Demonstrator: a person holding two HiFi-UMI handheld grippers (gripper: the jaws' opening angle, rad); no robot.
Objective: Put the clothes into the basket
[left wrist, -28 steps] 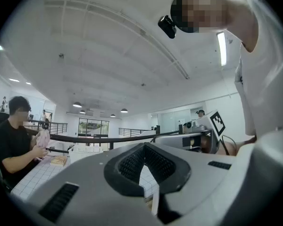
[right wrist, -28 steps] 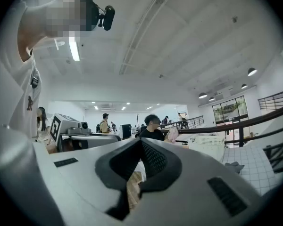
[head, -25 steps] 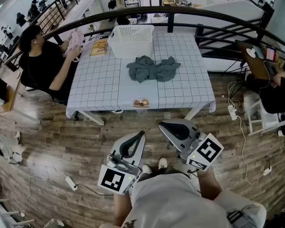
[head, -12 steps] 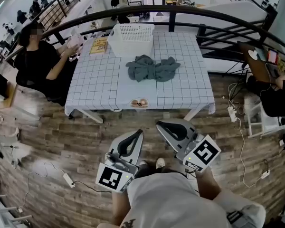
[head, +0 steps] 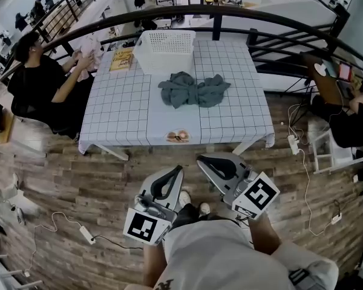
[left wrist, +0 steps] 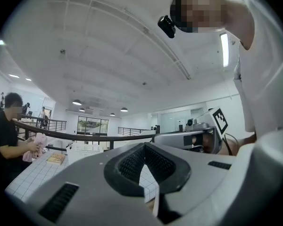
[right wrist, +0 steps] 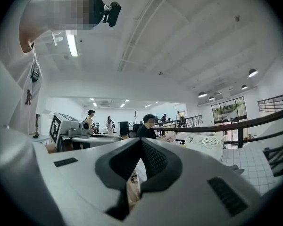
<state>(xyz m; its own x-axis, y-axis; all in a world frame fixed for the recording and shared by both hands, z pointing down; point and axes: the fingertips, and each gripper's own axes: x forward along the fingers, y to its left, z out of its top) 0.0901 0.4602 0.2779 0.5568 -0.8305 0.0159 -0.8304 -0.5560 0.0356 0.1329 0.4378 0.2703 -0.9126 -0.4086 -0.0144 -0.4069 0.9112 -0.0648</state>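
Count on the table (head: 127, 101) (one):
- one white basket (head: 165, 52)
- one heap of grey-green clothes (head: 193, 89); garments in it can't be separated
- one book (head: 121, 59)
- one small brownish item (head: 178, 137)

Grippers, two: left gripper (head: 178, 170), right gripper (head: 201, 161).

Other people, two: person at left (head: 39, 83), person at right edge (head: 351, 122).

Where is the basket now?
Head view: the white basket stands at the table's far edge, beyond the grey clothes, right of a book.
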